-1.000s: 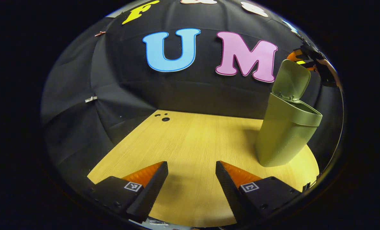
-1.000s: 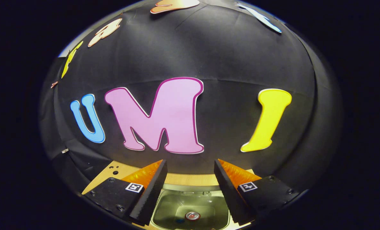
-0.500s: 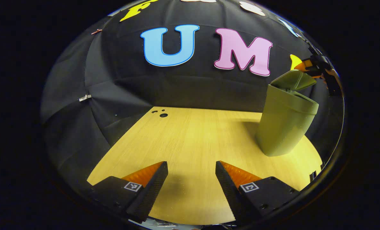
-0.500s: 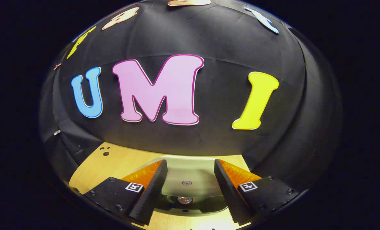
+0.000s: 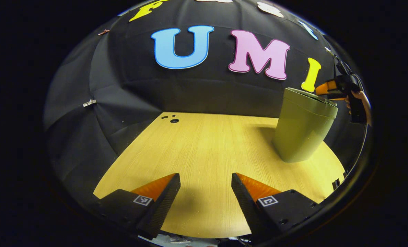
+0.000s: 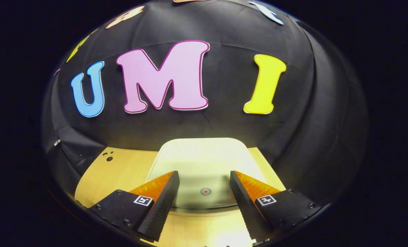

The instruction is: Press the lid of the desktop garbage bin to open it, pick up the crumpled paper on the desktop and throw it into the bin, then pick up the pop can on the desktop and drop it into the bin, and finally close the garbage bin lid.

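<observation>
Over the bin lid (image 6: 204,164), now down flat, apparently latched, right hand-held gripper (image 6: 204,192) fingers apart from pressing; bin (image 5: 301,128) on counter (image 5: 204,151); left hand-held gripper (image 5: 205,192) apart, idle.

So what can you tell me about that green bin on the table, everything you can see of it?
The bin is olive green and looks like matte plastic, a tall body that narrows toward its base. It stands upright on the wooden table, toward the right in the left gripper view. Its lid lies flat and closed, with a small round red mark near the front edge. The right tool hovers open just over the lid's front; whether it touches is unclear.
</observation>
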The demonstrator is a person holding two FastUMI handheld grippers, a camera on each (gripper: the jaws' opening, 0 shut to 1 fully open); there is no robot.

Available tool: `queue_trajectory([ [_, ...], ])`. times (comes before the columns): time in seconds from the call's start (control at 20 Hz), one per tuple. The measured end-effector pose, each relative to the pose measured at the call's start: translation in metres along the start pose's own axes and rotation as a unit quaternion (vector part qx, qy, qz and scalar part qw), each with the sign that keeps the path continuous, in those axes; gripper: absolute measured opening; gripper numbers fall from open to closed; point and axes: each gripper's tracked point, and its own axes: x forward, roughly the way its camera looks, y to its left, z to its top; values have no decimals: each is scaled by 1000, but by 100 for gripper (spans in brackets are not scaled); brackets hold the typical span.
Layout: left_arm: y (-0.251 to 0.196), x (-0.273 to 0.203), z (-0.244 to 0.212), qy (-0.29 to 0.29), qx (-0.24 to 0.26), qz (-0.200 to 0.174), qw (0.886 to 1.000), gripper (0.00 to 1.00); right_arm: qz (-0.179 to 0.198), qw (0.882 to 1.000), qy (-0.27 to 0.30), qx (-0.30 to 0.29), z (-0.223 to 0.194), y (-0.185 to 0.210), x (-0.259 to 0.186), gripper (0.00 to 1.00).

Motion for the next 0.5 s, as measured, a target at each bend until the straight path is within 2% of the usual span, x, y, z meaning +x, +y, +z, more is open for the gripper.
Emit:
queue_trajectory([
  [0.15,2,-2,2,-5,3,-4,1000,96,-10,1000,-16,-3,0,0,-1,94],
  [0.5,13,-3,-11,1,-8,-5,1000,96,-19,1000,-12,-8,-5,-1,0,95],
])
